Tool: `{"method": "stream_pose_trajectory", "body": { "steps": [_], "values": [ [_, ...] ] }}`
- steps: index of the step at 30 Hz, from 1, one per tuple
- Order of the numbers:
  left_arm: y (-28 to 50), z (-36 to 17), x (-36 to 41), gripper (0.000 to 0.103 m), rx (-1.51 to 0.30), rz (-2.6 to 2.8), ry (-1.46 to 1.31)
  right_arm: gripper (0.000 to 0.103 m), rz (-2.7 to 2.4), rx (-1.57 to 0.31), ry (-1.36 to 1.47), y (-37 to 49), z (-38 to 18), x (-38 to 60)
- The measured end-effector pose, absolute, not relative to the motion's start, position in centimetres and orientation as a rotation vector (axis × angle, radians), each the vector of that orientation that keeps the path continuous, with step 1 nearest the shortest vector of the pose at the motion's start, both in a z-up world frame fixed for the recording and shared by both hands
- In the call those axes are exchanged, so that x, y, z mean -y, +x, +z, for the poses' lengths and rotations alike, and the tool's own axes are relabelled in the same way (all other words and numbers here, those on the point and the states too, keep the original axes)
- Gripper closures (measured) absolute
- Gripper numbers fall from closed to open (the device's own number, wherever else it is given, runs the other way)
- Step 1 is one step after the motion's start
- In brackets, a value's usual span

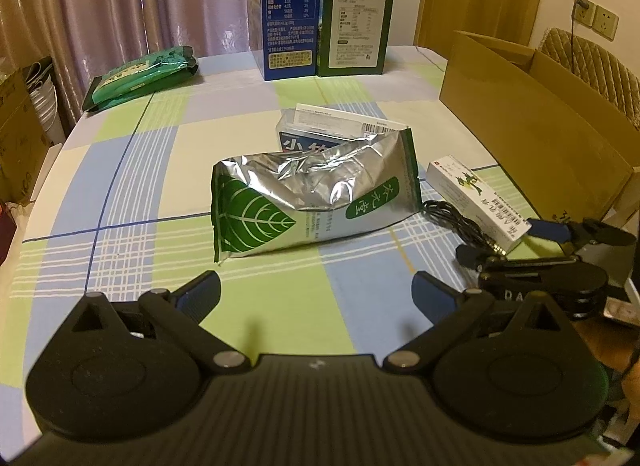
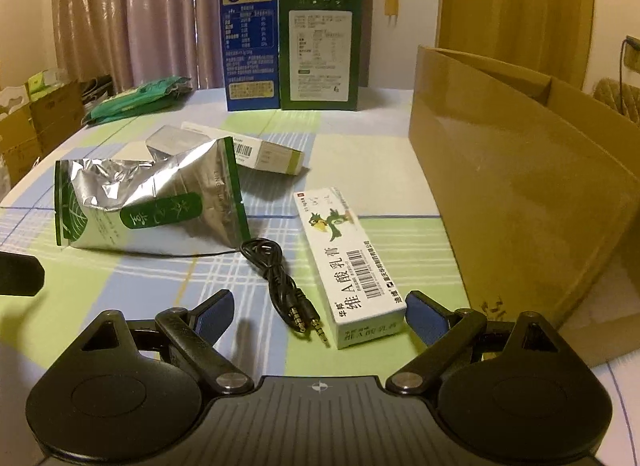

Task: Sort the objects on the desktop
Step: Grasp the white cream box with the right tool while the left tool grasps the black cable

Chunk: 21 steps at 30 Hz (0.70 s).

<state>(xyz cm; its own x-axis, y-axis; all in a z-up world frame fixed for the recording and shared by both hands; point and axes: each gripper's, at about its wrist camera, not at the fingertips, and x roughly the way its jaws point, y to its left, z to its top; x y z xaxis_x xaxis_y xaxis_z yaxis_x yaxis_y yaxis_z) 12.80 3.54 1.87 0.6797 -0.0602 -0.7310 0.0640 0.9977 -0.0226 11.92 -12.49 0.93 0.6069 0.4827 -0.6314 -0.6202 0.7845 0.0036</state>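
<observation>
Right claw stands with its blue-padded fingers wide apart and nothing between them, low over the checked green, blue and cream cloth of the worktop; the near end of the long white cardboard ointment box printed with a green bird lies just inside its right finger, at about 1 o'clock in the right wrist view; the coiled black audio cable with gold-tipped plugs lies just beside that box, at 12 o'clock. Left claw is likewise spread and empty; the crumpled silver foil pouch with a green leaf print lies ahead of it at 12 o'clock, resting against a flat white and green carton behind.

The ointment box looks light and stiff but thin-walled; I would take it across its narrow width near the middle, with a mild squeeze so the card does not cave. The cable is limp and slick; pinched at the plugs it would dangle, so the bundled coil is the better hold. The pouch is soft, crinkly and probably slippery; a sealed edge offers firmer purchase than the slack belly.

The open brown cardboard box, at 2 o'clock, is the likely destination, though that is a guess.
</observation>
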Motion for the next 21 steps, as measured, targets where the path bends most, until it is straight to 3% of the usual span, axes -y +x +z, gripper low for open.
{"method": "stream_pose_trajectory", "body": {
  "steps": [6, 12, 14, 21],
  "values": [
    [12.8, 1.8, -3.3, 0.003, -0.822, -0.079, 0.006, 0.020, 0.734, -0.652, -0.232, 10.5, 1.2, 12.2],
    [12.9, 1.6, -3.1, 0.003, -0.829, -0.086, 0.006, 0.040, 0.657, -0.710, -0.164, 12.5, 0.7, 12.7],
    [12.9, 1.5, -3.0, 0.003, -0.829, -0.090, 0.007, 0.054, 0.646, -0.723, -0.158, 12.9, 0.6, 12.8],
    [12.9, 1.3, -3.2, 0.003, -0.835, -0.087, 0.004, 0.057, 0.711, -0.730, -0.203, 11.1, 0.9, 12.7]
  ]
}}
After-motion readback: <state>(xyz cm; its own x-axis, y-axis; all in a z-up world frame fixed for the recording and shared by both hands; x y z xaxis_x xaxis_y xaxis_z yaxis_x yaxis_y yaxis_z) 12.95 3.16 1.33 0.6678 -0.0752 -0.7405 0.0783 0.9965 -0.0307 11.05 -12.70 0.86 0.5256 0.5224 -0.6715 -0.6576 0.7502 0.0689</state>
